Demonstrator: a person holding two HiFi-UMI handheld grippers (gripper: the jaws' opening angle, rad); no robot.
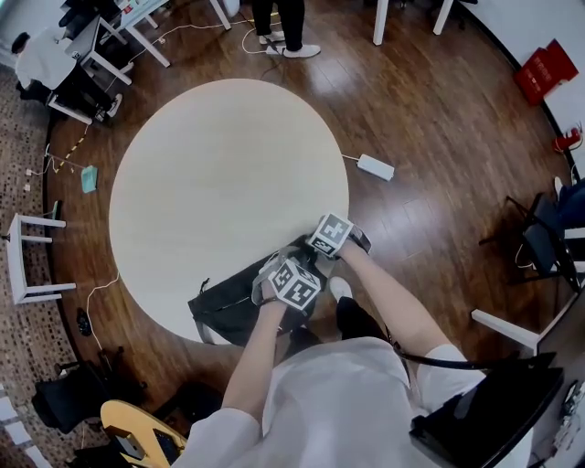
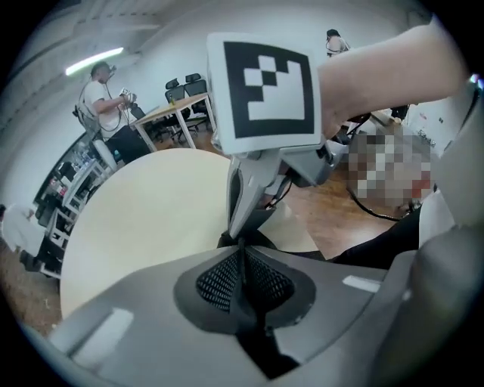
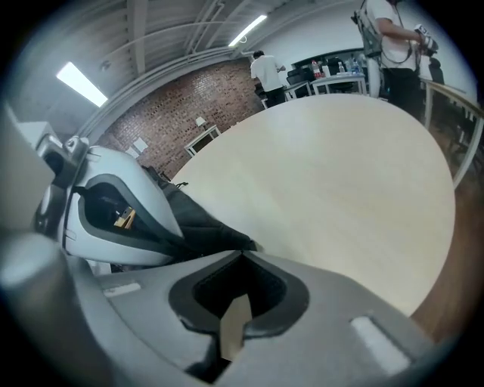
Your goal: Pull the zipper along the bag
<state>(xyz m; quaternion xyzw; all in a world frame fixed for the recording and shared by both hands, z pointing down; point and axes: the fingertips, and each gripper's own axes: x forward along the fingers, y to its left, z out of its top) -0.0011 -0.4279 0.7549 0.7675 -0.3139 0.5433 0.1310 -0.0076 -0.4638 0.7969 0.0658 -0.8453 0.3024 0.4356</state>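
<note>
A black bag [image 1: 228, 306] lies at the near edge of the round cream table [image 1: 219, 174]. Both grippers are at its right end. My left gripper [image 1: 272, 274] is shut, its pads meeting in a line in the left gripper view [image 2: 242, 249]. Whether anything thin is pinched there is hidden. A bit of the bag [image 2: 227, 240] peeks out just past its tips. My right gripper [image 1: 311, 249] comes down from the far side [image 2: 240, 227]. In its own view the right gripper [image 3: 242, 255] is closed at the end of the bag's fabric [image 3: 197, 219].
A white power strip [image 1: 376, 166] with a cable lies on the wooden floor right of the table. A person [image 1: 285, 27] stands beyond the far edge. White stools [image 1: 32, 256] stand at the left, and a yellow chair [image 1: 137, 430] near my left side.
</note>
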